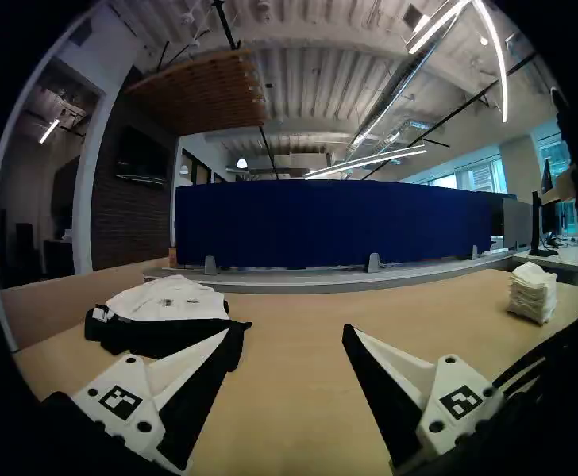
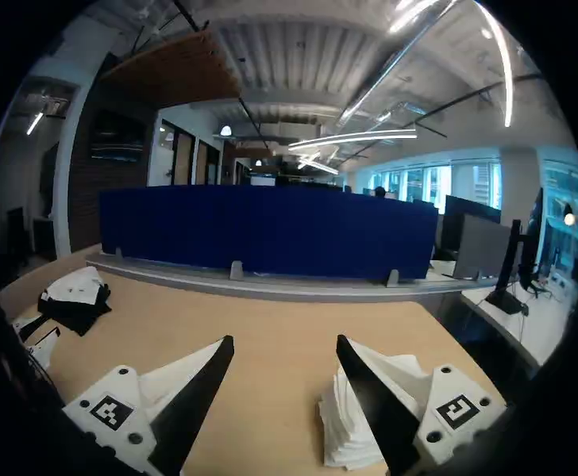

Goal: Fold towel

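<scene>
The left gripper (image 1: 291,327) hangs low over the wooden table (image 1: 305,305) with its jaws spread wide and nothing between them. The bare tabletop runs open ahead of it to the back edge, where a blue partition (image 1: 329,222) closes the far side.

Toward the table's left edge lies a black-and-white cloth bundle (image 1: 162,313). The left fingertip sits right at the bundle's near side, and I cannot tell whether it touches. The stack of white towels (image 1: 533,292) stands well apart, near the right edge of the table.

In the right gripper view, the right gripper (image 2: 285,339) is also wide apart and holds nothing. The stack of white towels (image 2: 344,416) sits just beside and partly behind its right finger, close to the table's (image 2: 273,317) near right corner. From there a broad stretch of bare wood reaches to the black-and-white cloth bundle (image 2: 75,297) by the far left edge and to the blue partition (image 2: 265,230) along the back.
</scene>
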Tool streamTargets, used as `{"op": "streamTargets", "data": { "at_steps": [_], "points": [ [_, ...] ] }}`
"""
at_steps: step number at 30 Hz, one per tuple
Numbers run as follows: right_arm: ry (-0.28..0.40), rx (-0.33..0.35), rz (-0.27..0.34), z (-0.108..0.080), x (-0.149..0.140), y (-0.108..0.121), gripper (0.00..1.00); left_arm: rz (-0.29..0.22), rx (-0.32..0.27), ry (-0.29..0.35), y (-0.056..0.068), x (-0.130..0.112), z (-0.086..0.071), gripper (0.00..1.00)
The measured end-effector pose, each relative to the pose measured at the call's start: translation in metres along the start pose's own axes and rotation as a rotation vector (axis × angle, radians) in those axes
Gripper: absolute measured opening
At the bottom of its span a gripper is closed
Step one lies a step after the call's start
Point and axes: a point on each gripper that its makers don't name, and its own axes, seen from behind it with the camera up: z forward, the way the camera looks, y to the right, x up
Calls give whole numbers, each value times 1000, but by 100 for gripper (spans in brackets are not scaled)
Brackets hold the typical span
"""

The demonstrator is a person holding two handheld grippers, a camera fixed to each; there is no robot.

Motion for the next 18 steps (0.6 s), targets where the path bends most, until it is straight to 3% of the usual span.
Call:
{"op": "streamTargets", "data": {
  "at_steps": [9,18],
  "points": [
    [-1,-23,11,-4,-3,21,100,0,-1,0,-1,0,-2,97],
    [14,-20,20,-3,1,25,100,-1,0,-1,-2,0,-3,98]
  ]
}}
